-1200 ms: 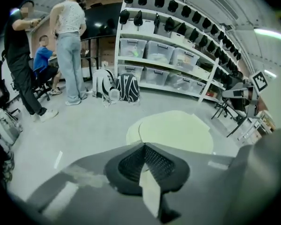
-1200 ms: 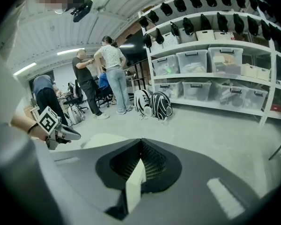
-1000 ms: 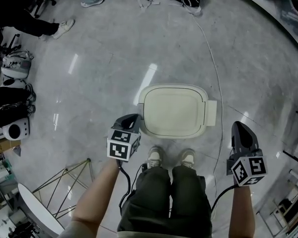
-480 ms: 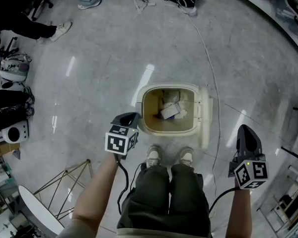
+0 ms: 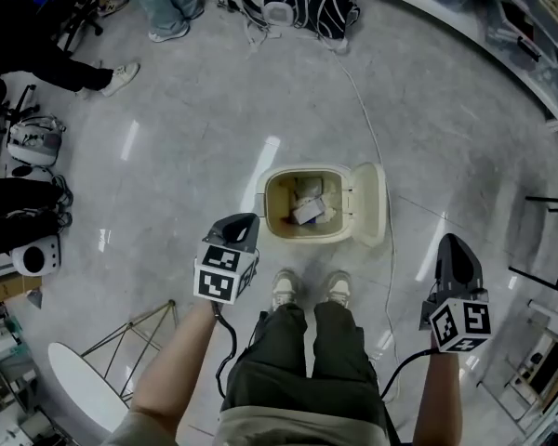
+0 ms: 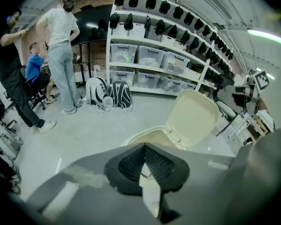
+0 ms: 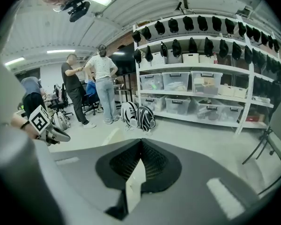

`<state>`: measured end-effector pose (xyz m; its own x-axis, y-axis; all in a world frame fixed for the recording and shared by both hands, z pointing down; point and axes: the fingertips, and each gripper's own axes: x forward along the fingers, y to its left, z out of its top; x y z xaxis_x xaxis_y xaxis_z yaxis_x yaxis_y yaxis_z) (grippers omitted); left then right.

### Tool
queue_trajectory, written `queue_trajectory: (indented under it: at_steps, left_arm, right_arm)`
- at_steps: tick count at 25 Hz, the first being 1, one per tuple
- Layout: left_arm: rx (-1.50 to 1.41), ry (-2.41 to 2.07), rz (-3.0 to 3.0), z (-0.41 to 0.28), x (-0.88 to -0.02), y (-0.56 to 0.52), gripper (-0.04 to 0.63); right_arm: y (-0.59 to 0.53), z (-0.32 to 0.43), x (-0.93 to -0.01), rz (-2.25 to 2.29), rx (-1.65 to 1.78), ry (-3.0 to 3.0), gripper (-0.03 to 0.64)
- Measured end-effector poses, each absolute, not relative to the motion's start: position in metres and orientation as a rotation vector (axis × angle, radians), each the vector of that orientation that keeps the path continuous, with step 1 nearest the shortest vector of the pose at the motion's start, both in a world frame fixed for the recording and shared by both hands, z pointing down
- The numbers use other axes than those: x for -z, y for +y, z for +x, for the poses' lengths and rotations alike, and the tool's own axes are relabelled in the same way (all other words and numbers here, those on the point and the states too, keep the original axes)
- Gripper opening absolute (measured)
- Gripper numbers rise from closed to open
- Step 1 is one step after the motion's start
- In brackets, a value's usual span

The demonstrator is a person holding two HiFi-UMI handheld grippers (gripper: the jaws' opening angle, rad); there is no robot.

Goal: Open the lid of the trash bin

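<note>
At the centre of the head view, a cream trash bin (image 5: 307, 237) stands on grey floor (image 5: 186, 128), its lid (image 5: 369, 203) raised at its right, litter (image 5: 307, 209) visible inside. The left gripper (image 5: 249, 219) hovers just lower left of it; the right gripper (image 5: 451, 240) is well apart, lower right. Both have jaws pressed together, holding nothing.

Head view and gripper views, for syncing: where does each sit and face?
Head view: on the head, down at the trash bin; legs, left hand-held gripper, right hand-held gripper.
Left gripper view: on the left one, toward the lid; shut jaws.
Right gripper view: on the right one, toward shelves; shut jaws.
First two share the trash bin.
</note>
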<state>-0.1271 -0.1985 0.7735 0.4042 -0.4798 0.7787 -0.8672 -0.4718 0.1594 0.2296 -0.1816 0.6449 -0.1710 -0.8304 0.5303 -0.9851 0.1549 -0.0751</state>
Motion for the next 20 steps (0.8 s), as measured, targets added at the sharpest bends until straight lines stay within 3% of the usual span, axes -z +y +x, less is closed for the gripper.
queue_trajectory:
  at_steps: [20]
  left_arm:
    - [-0.673,-1.24,2.352,-0.11,-0.442,-0.191,0.002]
  right_arm:
    - [-0.165,0.18,-0.373,1.68,-0.451,-2.327,0.003]
